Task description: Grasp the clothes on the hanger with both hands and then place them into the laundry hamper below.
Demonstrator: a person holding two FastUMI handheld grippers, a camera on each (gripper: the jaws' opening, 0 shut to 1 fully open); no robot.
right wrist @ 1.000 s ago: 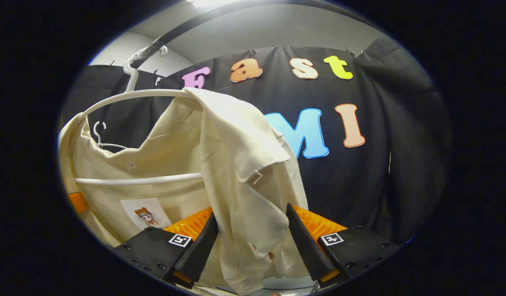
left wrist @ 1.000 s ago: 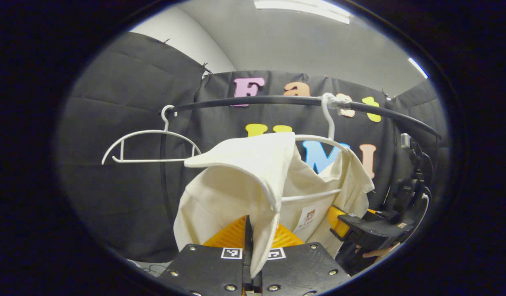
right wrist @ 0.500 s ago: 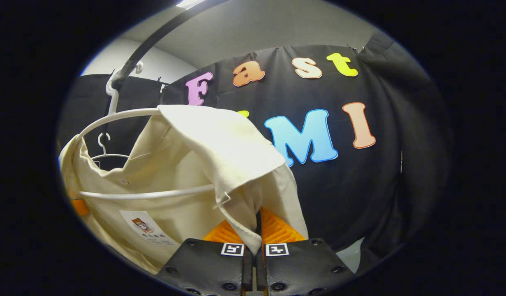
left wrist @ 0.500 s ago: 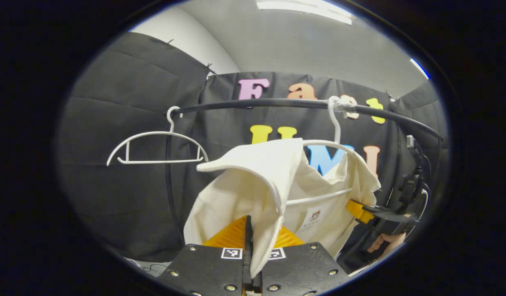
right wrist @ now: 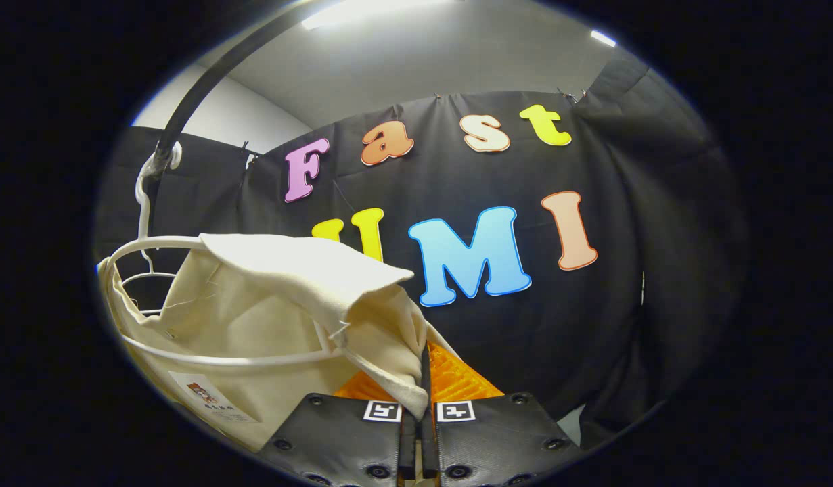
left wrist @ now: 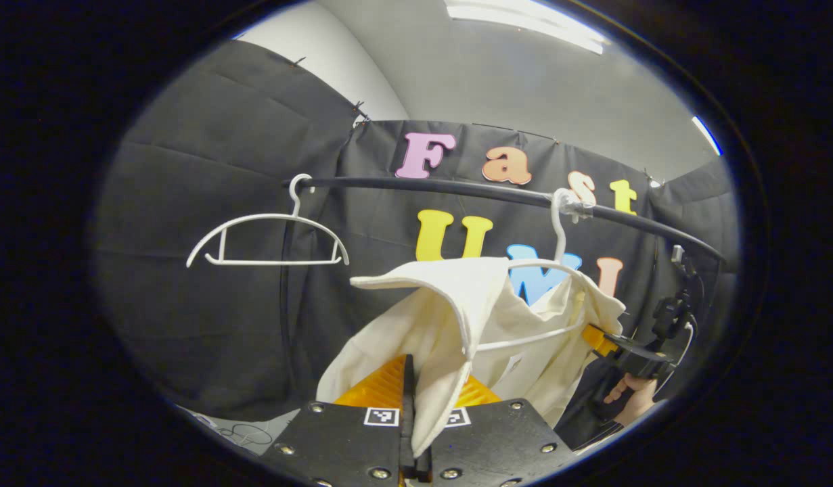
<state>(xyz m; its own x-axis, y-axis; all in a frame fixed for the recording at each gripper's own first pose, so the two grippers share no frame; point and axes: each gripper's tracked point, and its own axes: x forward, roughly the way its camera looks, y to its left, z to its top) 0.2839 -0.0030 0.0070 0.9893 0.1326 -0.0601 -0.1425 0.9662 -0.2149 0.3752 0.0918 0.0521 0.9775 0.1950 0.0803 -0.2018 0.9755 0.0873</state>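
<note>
The cream garment [left wrist: 450,318] hangs on a white hanger [left wrist: 558,270] hooked over the black rail [left wrist: 457,188], its shoulders pulled outward. My left claw [left wrist: 408,379] pinches a fold of one shoulder; my right claw [right wrist: 423,379] pinches the other shoulder's edge. In the left gripper view, an empty hanger [left wrist: 267,237] hangs further along the rail.

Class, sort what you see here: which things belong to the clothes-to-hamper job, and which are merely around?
Job:
cream garment
its hanger
left gripper, shut on the garment
right gripper, shut on the garment

Around:
bare hanger
black rail
</note>
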